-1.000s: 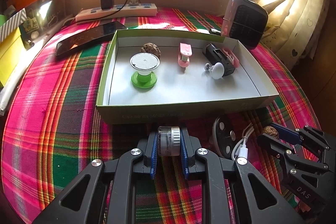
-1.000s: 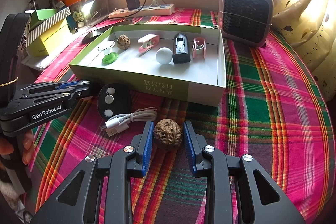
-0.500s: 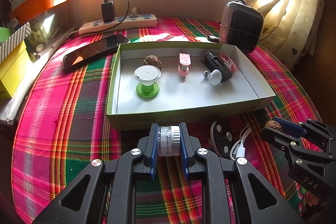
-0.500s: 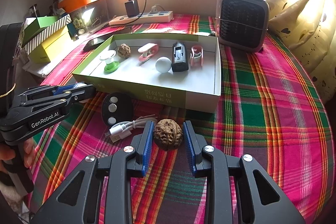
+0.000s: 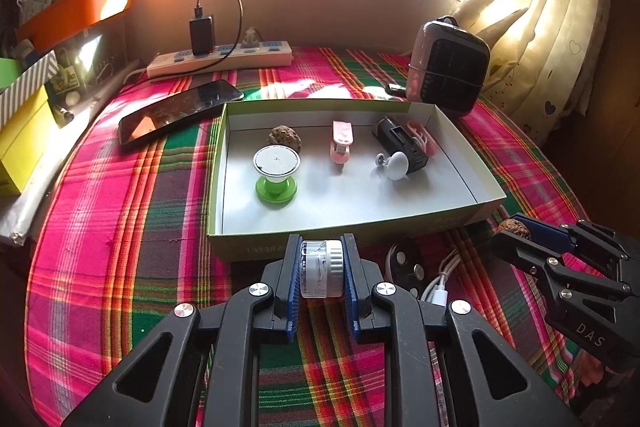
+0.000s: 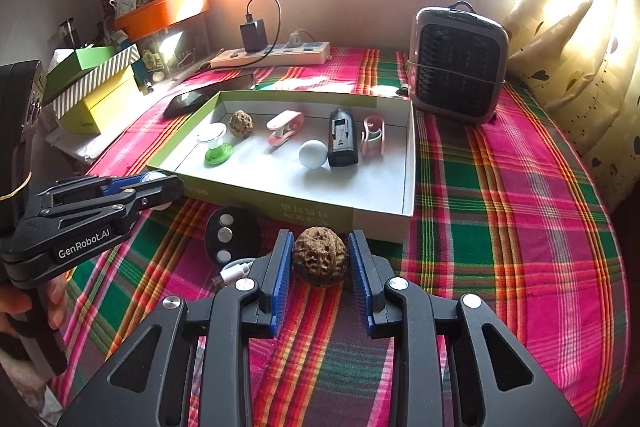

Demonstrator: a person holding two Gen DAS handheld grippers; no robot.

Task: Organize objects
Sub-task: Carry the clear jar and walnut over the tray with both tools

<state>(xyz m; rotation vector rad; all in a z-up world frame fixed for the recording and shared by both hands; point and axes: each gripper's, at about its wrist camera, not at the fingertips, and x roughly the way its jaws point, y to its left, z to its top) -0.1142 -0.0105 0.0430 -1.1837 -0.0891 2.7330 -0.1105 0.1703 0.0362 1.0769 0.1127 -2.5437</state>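
Plaid cloth [image 6: 500, 211] covers the surface; curtain [image 5: 560, 27] at right under a bright window. Heater [image 6: 458, 67] stands at the far right corner of the tray [image 6: 380, 215]; power strip [image 5: 220, 61] along the back wall; phone [image 5: 176, 109] lies just left of the tray. Tray open, green-sided, white inside; it holds a green-footed cup [image 5: 276, 171], a walnut [image 5: 285, 137] behind it, a pink clip [image 5: 341, 141], a white knob [image 5: 394, 163] touching a black block [image 5: 400, 143], a pink piece [image 6: 374, 135] at right. In front of the tray, on the cloth: black disc [image 6: 232, 233] with three studs; white cable [image 5: 440, 279] beside it. Left hand-held gripper [image 5: 322, 269] closed tight on a small clear jar [image 5: 322, 267] with white cap, near the tray's front wall. Right hand-held gripper [image 6: 320, 259] pads pressed on a second walnut [image 6: 319, 253], held above the cloth before the tray's front wall.
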